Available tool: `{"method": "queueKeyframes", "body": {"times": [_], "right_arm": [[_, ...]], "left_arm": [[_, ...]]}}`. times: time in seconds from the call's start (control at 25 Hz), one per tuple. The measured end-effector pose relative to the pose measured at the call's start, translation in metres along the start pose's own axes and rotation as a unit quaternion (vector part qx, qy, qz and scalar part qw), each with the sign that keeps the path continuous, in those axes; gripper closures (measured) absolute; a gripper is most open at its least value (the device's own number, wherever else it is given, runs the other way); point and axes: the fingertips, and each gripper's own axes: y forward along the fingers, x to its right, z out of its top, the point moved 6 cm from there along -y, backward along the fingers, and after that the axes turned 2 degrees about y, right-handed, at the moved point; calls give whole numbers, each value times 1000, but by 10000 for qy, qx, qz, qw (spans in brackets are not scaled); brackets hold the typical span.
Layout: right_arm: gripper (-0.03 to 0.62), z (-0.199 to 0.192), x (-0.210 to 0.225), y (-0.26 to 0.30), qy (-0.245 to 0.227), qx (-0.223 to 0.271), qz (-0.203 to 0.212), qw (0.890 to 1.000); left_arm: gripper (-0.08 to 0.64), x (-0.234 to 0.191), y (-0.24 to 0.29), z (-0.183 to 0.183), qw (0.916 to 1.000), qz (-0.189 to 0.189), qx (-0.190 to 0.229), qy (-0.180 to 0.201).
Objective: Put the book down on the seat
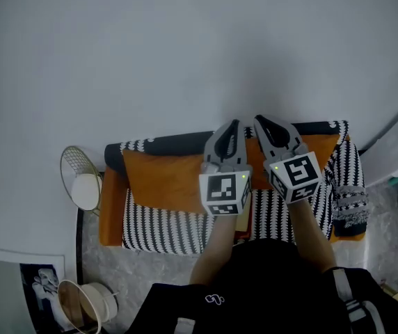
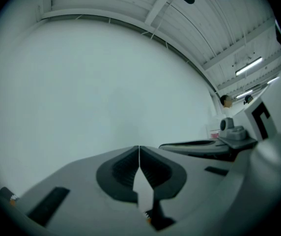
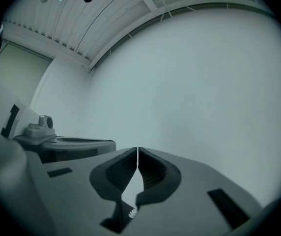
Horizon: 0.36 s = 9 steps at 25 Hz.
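Observation:
A small sofa with an orange cushion (image 1: 168, 172) and a black-and-white patterned seat cover (image 1: 164, 227) stands against the white wall. A tan book with a red edge (image 1: 245, 220) lies on the seat, mostly hidden behind my left gripper's marker cube. Both grippers are held up side by side above the sofa and point at the wall. My left gripper (image 1: 235, 124) (image 2: 139, 148) is shut with nothing between its pads. My right gripper (image 1: 260, 120) (image 3: 138, 149) is shut too, and empty. Neither touches the book.
A wire frame with a white round thing (image 1: 82, 181) stands left of the sofa. A round basket (image 1: 84, 301) and a printed picture (image 1: 42, 282) lie on the floor at lower left. A grey knitted throw (image 1: 349, 204) drapes the sofa's right arm.

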Motion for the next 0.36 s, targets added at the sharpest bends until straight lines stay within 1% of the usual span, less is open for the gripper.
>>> {"method": "queueKeyframes", "body": {"times": [0.36], "right_arm": [[581,0,0,2,19,19,41,10000]], "left_arm": [[546,-2,1,-1,10000,-5,-31,26]]}}
